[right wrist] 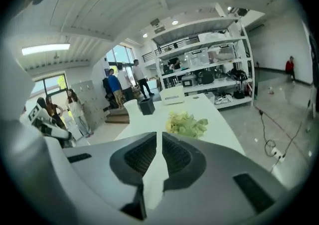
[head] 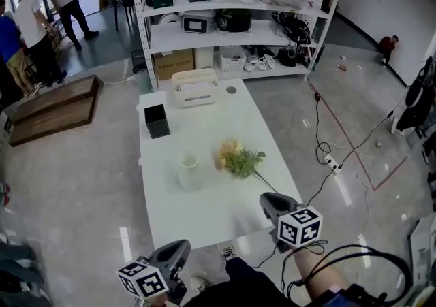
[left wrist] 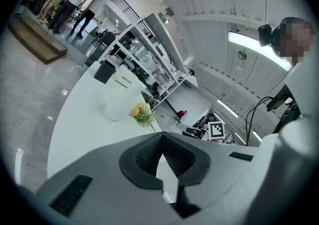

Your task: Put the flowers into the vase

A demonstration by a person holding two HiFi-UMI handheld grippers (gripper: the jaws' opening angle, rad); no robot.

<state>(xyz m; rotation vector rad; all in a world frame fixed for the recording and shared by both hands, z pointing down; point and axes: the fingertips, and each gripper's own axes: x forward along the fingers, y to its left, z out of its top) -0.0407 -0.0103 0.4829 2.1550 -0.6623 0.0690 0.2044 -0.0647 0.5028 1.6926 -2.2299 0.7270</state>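
Nearest, just off the near edge of the white counter: left claw, tips pressed together, nothing pinched. Further right, at the counter's near right corner: right claw, spread by a narrow slit, nothing between. Flowers lying flat on the counter, right of centre, stem trailing toward the right claw; contact not discernible. White vase upright just left of the flowers, apart from them. Black box and white basket at far end.
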